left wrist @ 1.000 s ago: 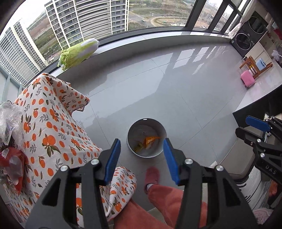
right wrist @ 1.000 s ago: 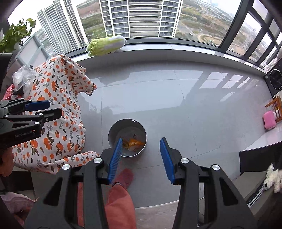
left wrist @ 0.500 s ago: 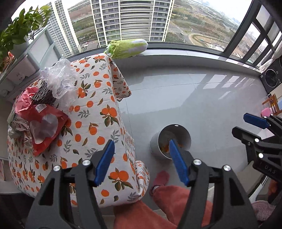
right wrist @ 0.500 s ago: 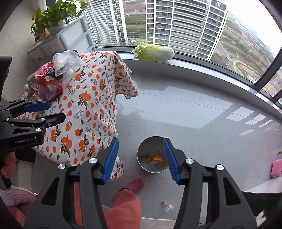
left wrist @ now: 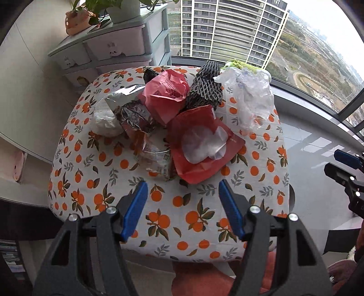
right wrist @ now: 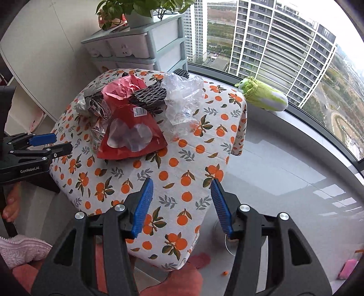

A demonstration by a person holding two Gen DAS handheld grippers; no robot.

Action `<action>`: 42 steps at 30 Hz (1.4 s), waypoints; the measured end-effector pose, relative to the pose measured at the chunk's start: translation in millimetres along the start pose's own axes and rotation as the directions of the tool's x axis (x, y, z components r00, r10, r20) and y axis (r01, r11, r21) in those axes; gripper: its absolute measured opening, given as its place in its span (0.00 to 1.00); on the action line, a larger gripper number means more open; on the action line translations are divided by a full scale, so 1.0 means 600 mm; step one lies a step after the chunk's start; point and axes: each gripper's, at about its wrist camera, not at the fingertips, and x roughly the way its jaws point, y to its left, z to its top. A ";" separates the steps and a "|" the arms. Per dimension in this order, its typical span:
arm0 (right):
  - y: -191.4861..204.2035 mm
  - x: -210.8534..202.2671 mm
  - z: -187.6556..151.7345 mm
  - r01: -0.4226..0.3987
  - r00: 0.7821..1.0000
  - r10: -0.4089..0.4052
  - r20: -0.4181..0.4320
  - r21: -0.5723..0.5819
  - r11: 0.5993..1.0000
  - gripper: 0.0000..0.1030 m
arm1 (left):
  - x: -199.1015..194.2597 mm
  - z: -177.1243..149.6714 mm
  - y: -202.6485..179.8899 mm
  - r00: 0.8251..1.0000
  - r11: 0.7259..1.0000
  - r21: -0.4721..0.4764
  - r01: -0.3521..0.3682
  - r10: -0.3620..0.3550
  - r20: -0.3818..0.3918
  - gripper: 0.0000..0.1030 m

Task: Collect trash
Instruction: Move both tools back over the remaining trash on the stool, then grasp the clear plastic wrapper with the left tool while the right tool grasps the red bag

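Note:
A heap of trash lies on the table with the orange-print cloth (left wrist: 159, 218). In it are a red pouch with a clear window (left wrist: 202, 145), a pink bag (left wrist: 167, 95), a black foam net (left wrist: 204, 88), a crumpled clear plastic bag (left wrist: 252, 98) and a foil wrapper (left wrist: 134, 116). My left gripper (left wrist: 182, 182) hangs open above the table's near edge, short of the red pouch, with nothing between its fingers. My right gripper (right wrist: 181, 180) is open and empty over the table's near right corner. The red pouch (right wrist: 132, 136) lies up and to the left of it.
A grey drawer unit (right wrist: 145, 45) with a potted plant (right wrist: 136, 9) stands behind the table. A green cabbage plush (right wrist: 264, 98) lies on the window sill. Grey floor (right wrist: 284, 173) spreads to the right. A person's red-trousered legs (left wrist: 200, 280) are below the grippers.
Both views have swung left from the metal bin on the floor to the table with the trash heap. Both pairs of jaws stand a little wider than a second ago.

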 end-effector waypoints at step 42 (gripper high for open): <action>0.195 0.263 0.233 -0.016 0.987 -0.004 -0.159 -0.123 0.992 0.66 | 0.166 0.177 0.143 0.982 0.976 0.115 0.185 -0.181 -0.052 0.18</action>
